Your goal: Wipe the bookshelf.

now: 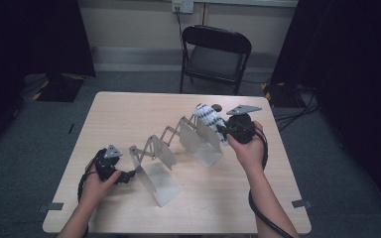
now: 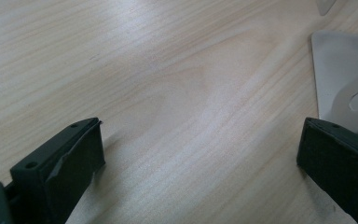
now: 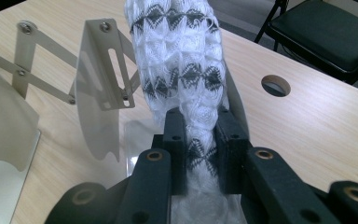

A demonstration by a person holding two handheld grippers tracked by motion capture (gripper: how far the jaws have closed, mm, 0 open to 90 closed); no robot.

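A black folding chair (image 1: 216, 54) stands beyond the wooden table (image 1: 129, 109), below a wall socket (image 1: 182, 6).

Left gripper (image 1: 124, 177) low at near left, jaws wide apart, nothing between them; left hand (image 1: 95, 186) wraps its body. Right gripper (image 1: 222, 130) raised at far right, jaws clamped together, right hand (image 1: 249, 148) gripping from behind.

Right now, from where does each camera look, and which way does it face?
High view: above the near table edge, facing forward and down; both forearms and grippers show.
Left gripper view: on the left gripper, facing the tabletop; jaws wide apart.
Right gripper view: on the right gripper, facing the knitted cloth it clamps.
Shared: the folding metal rack.
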